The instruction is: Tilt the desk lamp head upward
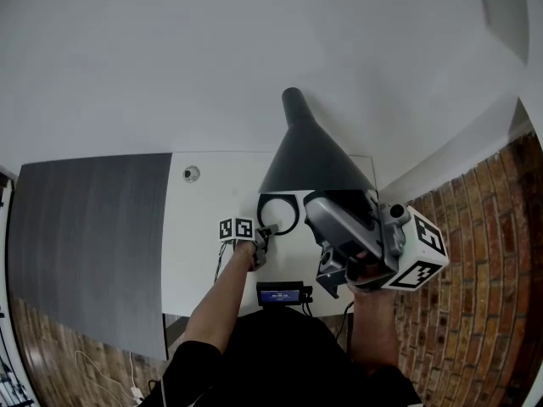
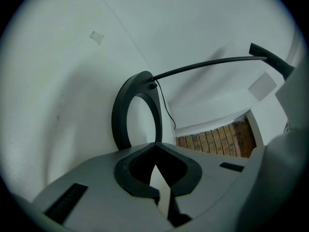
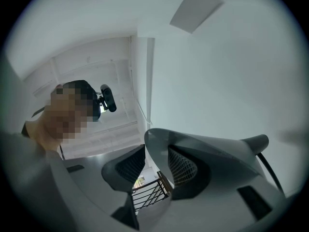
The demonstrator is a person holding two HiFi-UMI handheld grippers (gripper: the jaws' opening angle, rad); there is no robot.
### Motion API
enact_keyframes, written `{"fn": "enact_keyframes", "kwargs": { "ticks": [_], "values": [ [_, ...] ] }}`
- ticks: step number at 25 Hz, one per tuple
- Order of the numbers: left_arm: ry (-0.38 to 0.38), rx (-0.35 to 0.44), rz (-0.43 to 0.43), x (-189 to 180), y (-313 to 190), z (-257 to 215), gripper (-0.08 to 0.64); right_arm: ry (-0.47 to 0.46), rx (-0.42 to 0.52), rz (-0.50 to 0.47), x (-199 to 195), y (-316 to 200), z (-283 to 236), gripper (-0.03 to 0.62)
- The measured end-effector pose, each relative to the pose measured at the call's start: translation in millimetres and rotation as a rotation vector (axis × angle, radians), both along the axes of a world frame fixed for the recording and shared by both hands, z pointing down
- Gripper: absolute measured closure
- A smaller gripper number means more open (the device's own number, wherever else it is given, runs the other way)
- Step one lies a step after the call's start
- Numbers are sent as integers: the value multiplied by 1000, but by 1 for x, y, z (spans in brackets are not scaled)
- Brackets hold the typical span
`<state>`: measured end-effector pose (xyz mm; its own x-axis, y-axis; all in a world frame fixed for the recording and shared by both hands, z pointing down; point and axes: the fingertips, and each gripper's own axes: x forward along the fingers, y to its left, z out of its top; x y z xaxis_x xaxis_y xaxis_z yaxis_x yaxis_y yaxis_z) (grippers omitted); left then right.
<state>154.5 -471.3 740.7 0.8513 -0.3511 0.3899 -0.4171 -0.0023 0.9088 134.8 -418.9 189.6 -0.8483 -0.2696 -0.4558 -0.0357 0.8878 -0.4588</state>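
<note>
At the near edge of the white worktop (image 1: 202, 253) sits a small screened device (image 1: 280, 295). Just beyond it the left gripper (image 1: 268, 230) has its jaw tips together, holding nothing, at the near edge of the lamp's ring base (image 2: 119, 117), whose open centre shows bare worktop. To the right, the right gripper (image 3: 155, 151) points upward with its jaws wide apart, straddling the rim of the lamp head (image 1: 310, 155). The rim lies against one pad, with daylight beside the other. The hollow cone stands above the base, by the wall.

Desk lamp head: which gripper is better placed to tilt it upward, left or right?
Right. The right gripper has the lamp shade rim between its open jaws; the left gripper is down at the ring base, jaws together.
</note>
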Motion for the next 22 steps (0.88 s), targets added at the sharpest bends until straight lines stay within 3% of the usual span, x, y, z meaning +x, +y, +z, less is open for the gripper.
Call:
{"fn": "enact_keyframes", "kwargs": {
  "ticks": [8, 17, 22],
  "values": [
    [-7, -4, 8, -1, 0, 1, 551, -16, -45, 16, -1, -4, -5, 436],
    [-3, -3, 10, 1, -1, 1, 551, -23, -21, 107, -1, 7, -4, 436],
    [-4, -5, 11, 0, 0, 2, 551, -42, -71, 102, -1, -1, -7, 436]
  ]
}}
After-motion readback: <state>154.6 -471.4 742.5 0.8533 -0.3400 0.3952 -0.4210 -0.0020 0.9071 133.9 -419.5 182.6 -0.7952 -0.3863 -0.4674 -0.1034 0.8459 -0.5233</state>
